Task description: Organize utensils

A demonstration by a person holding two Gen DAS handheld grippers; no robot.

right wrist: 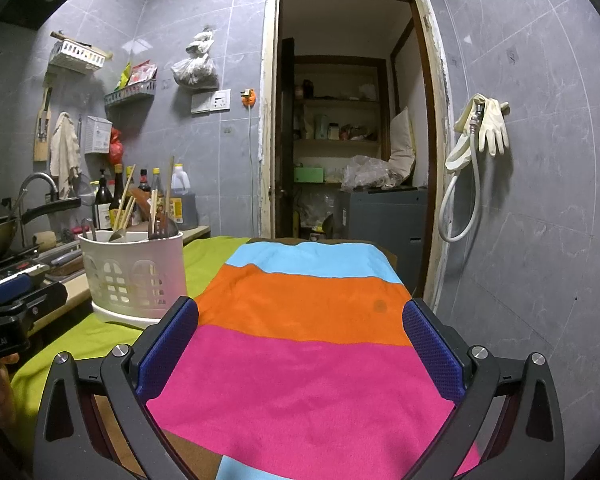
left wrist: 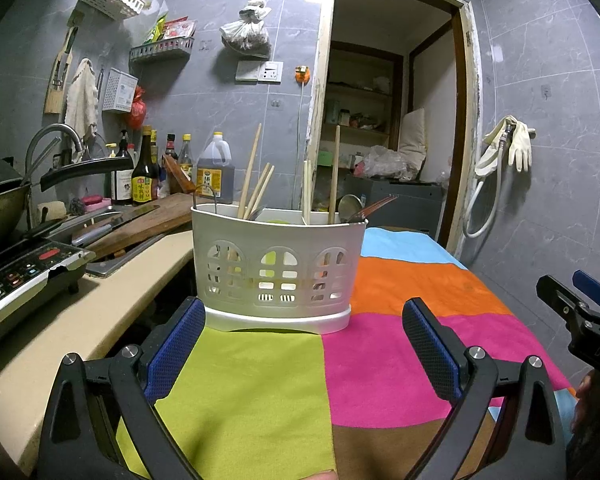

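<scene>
A white plastic utensil caddy (left wrist: 276,268) stands on the colourful cloth, straight ahead of my left gripper (left wrist: 302,326). Wooden chopsticks (left wrist: 251,176), a wooden handle (left wrist: 334,172) and a metal ladle (left wrist: 350,207) stick up out of it. The left gripper is open, a little short of the caddy's base, with nothing between its fingers. In the right wrist view the same caddy (right wrist: 134,276) sits off to the left. My right gripper (right wrist: 300,328) is open over the pink and orange stripes, holding nothing. Its black body (left wrist: 580,320) shows at the right edge of the left view.
The striped cloth (right wrist: 308,304) covers the table. On the left counter lie a cutting board with a cleaver (left wrist: 112,226), sauce bottles (left wrist: 144,172), a wok (left wrist: 0,200) and an induction cooker (left wrist: 24,272). A doorway (right wrist: 340,120) opens behind the table.
</scene>
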